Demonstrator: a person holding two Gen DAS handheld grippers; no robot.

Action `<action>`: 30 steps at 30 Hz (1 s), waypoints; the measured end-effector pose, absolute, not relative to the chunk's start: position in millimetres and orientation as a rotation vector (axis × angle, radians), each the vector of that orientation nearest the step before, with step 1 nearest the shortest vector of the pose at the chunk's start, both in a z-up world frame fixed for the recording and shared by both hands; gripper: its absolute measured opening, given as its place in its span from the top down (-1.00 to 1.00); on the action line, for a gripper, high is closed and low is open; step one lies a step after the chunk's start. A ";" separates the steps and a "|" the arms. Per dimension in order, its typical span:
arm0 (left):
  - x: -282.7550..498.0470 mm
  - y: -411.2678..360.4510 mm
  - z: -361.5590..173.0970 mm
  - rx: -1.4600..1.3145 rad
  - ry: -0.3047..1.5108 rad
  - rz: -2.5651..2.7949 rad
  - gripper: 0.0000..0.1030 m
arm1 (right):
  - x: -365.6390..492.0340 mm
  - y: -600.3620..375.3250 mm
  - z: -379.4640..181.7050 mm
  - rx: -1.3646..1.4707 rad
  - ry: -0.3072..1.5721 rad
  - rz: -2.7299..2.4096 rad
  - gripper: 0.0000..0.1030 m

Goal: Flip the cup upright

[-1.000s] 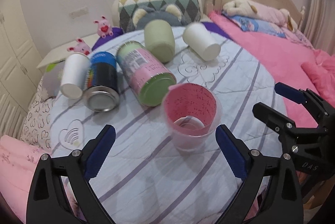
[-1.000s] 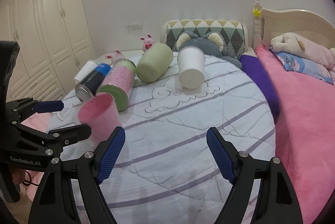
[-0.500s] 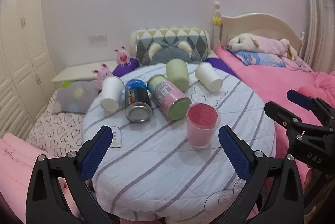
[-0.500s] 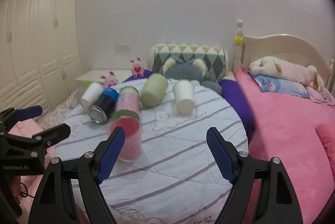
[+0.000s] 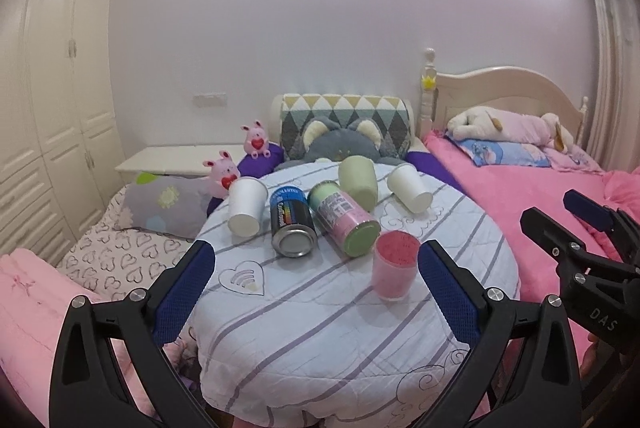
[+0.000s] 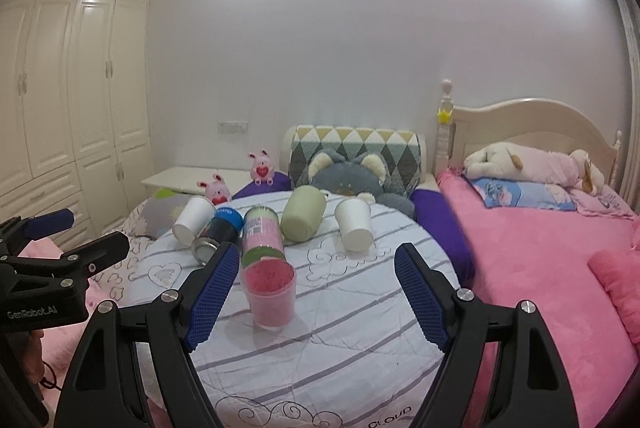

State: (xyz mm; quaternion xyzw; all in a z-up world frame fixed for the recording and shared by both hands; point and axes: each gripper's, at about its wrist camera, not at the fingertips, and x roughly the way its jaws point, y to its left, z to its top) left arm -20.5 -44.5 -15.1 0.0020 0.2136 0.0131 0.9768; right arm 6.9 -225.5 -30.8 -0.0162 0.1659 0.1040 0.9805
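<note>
The cup (image 5: 394, 270) is standing upright on the worktop (image 5: 320, 328). Five containers are lying in a row at its 10 to 12 o'clock. The bed (image 5: 520, 196) is lying at 3 o'clock.

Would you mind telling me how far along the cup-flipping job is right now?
Done: the translucent pink plastic cup stands upright, mouth up, on the striped round table. In hand: nothing; left gripper and right gripper are open and clear. Left: two white paper cups lie on their sides.
</note>
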 end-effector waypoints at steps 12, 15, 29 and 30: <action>-24.4 -44.5 -4.3 -0.016 0.406 0.038 -0.99 | 1.2 -222.0 -27.2 -0.034 0.292 0.203 -0.58; -22.2 -44.9 -2.4 -0.020 0.402 0.046 -0.99 | 0.8 -221.7 -27.8 -0.031 0.285 0.202 -0.58; -6.6 -53.5 -1.1 0.000 0.414 0.082 -0.99 | 10.7 -226.7 -30.7 -0.010 0.284 0.205 -0.59; -5.6 -54.0 -1.1 0.002 0.413 0.081 -0.99 | 11.5 -227.1 -31.3 -0.009 0.283 0.205 -0.59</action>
